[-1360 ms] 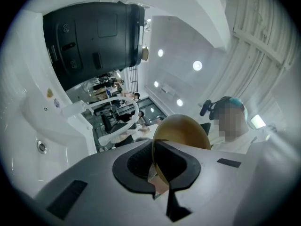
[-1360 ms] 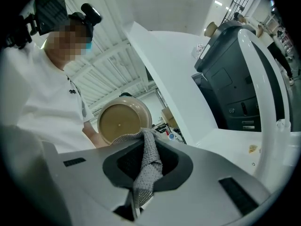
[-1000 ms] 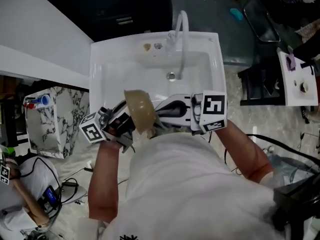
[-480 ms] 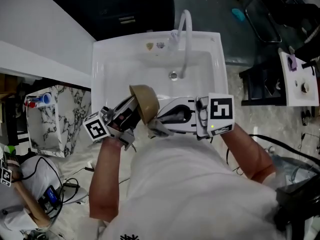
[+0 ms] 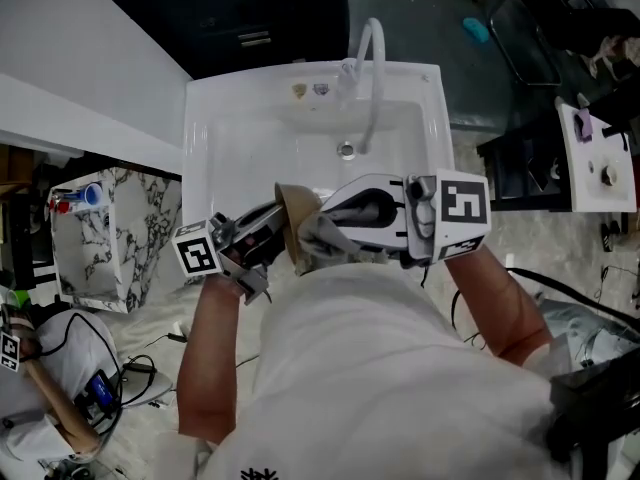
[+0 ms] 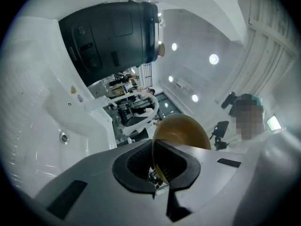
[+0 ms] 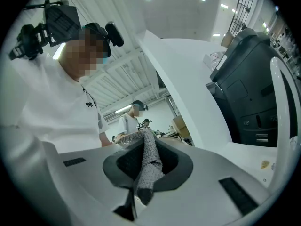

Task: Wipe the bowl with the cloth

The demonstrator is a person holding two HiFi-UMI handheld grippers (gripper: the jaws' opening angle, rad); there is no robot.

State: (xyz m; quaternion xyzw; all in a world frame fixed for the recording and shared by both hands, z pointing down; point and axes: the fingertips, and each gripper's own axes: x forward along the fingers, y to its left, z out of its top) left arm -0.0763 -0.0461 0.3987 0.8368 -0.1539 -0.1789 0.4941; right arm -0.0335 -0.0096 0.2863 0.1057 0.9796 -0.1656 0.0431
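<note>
Left tongs (image 6: 159, 185) clamped on the rim of the brown bowl (image 6: 183, 131), which is held up on edge. Right tongs (image 7: 143, 182) clamped on a bunched fold of grey cloth (image 7: 149, 159). Cloth sits against the bowl's right side. Both are over the front edge of the white sink (image 5: 215, 138), faucet (image 5: 372, 78) behind.

— What have the left tongs (image 6: 157, 185) got hold of?
— The rim of a brown bowl (image 6: 182, 128), pinched edge-on between the dark pads (image 6: 134, 166). The bowl rises from them toward one o'clock.
— And around it?
— A white sink (image 6: 28, 121) at nine o'clock, with its drain (image 6: 63, 137) showing. There's a big dark box (image 6: 110, 36) at eleven o'clock and round ceiling lights (image 6: 214, 59) at one o'clock.
— Anyone there?
— A person (image 6: 247, 119) at three o'clock.
</note>
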